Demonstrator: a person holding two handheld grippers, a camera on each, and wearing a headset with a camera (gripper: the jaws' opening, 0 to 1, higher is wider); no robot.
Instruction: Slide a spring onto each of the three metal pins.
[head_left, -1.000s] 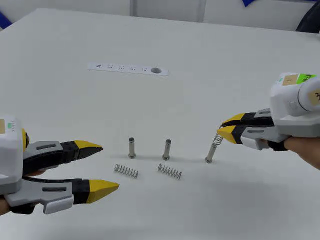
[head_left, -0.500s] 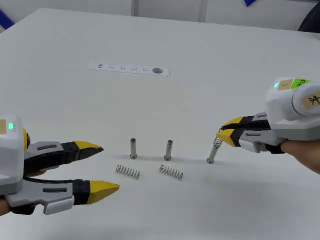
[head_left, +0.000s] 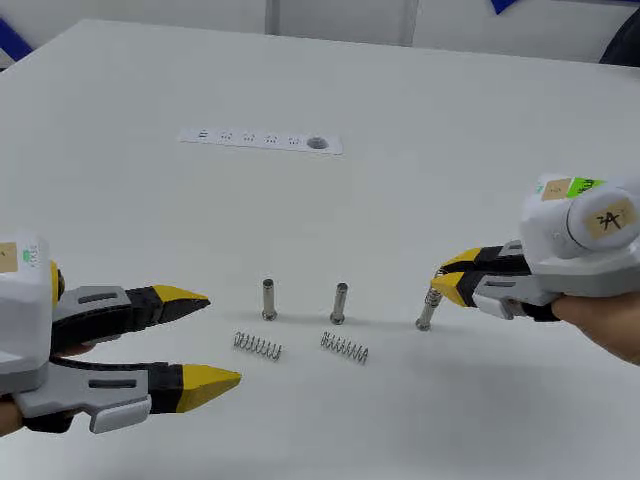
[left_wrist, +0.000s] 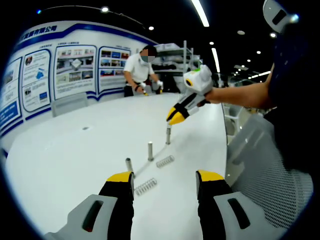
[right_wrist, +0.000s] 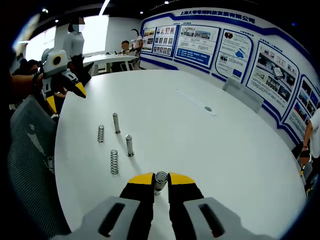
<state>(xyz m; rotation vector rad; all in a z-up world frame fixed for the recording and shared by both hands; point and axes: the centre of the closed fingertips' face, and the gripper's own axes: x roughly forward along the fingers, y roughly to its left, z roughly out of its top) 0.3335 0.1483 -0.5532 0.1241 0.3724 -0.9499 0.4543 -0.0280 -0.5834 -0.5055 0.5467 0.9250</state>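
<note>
The left gripper (head_left: 222, 338) hangs over the near left of the white table (head_left: 450, 120), its yellow-tipped fingers (head_left: 210, 377) spread wide with nothing between them. In its own view the two fingers (left_wrist: 120, 176) rise apart, framing the row of parts beyond. A tan sticker (head_left: 20, 257) on its white body carries small green print, too small to read.

Right of it, the left pin (head_left: 268, 298) stands upright. The first spring (head_left: 257, 346) lies flat on the table just in front of it, apart from it. The middle pin (head_left: 339, 302) also stands upright, and the second spring (head_left: 344, 347) lies loose just in front of it in the same way.

The right pin (head_left: 427, 312) leans toward the right gripper (head_left: 440, 282). The third spring (head_left: 434, 297) sits at that pin's top end and looks to be over it. The right gripper's fingers pinch this spring; in the right gripper view it shows end-on as a ring (right_wrist: 160, 179) between the yellow tips. That gripper's body bears a green sticker (head_left: 583, 186) and a round tan label (head_left: 606, 218) with a handwritten mark that may read "7A".

Farther back, a white power strip (head_left: 262, 141) lies flush in the tabletop. In the gripper views, wall boards (right_wrist: 200, 40) carry blue headers with Chinese writing that I cannot read for certain.
</note>
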